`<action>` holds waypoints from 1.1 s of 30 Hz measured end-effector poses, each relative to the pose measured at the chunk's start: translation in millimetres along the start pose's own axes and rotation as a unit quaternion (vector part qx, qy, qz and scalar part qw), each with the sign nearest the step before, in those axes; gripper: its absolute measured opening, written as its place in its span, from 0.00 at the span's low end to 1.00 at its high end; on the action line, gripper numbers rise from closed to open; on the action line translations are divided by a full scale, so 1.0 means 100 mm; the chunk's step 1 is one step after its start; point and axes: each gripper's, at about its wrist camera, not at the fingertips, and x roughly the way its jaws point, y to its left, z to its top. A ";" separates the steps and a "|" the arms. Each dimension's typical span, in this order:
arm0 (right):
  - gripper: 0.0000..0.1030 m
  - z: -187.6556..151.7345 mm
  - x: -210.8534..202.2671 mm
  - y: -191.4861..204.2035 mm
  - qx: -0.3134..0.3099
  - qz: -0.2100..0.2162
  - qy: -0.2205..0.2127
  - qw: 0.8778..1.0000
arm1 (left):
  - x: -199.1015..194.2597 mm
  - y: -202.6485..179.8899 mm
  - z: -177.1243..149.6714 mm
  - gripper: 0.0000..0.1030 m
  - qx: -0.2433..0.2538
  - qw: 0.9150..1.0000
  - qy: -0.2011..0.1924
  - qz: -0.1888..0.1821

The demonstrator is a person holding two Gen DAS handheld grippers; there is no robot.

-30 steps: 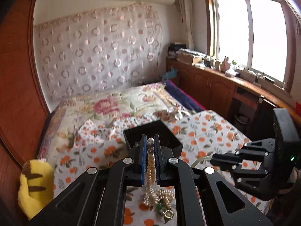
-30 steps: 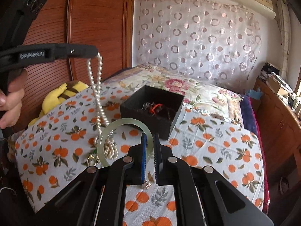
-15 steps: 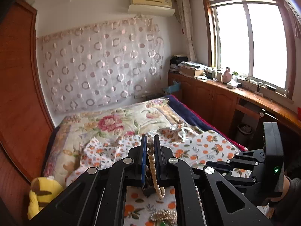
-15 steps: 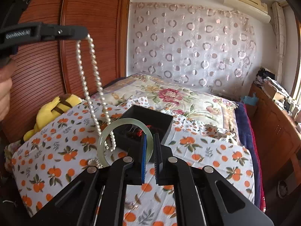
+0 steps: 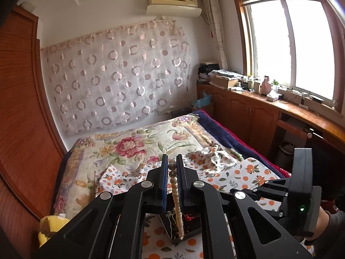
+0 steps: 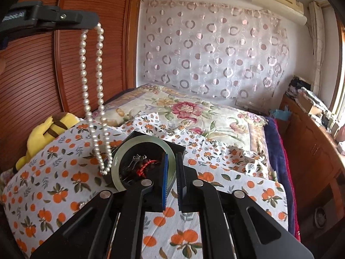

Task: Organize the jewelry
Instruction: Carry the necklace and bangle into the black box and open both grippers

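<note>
My left gripper [image 5: 171, 161] is shut on a white pearl necklace [image 5: 177, 202], which hangs as a long double strand. In the right wrist view that necklace [image 6: 94, 99] dangles from the left gripper [image 6: 94, 22] at the upper left, its lower end just above the near left corner of the black jewelry box [image 6: 176, 149]. My right gripper [image 6: 171, 157] is shut on a pale green jade bangle [image 6: 138, 140], held over the box. Inside the box lie dark chains and a red cord [image 6: 144, 165]. The box [image 5: 183, 235] shows below the left gripper's fingers.
An orange-print cloth [image 6: 64, 194] covers the near part of the bed, with a floral quilt [image 6: 187, 110] behind it. A yellow plush toy [image 6: 43, 133] lies at the left by the wooden wardrobe. Wooden cabinets [image 5: 248, 112] line the right wall under the window.
Both grippers have risen and moved toward the box. The pearl necklace has lifted clear of the cloth and hangs free. The bangle has gone from in front of the box to over it.
</note>
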 end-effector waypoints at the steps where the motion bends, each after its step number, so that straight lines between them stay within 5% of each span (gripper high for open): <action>1: 0.08 0.00 0.06 -0.01 0.004 0.001 0.003 1.000 | 0.06 0.01 -0.01 0.06 -0.001 1.000 0.004 0.001; 17: 0.09 -0.15 0.75 0.15 -0.002 0.005 0.054 0.999 | 0.64 0.11 -0.55 0.07 -0.025 0.997 0.071 -0.004; 33: 0.13 -0.36 0.28 0.12 0.010 0.029 0.034 0.999 | 0.53 -0.01 -0.64 0.10 -0.018 0.998 0.067 -0.013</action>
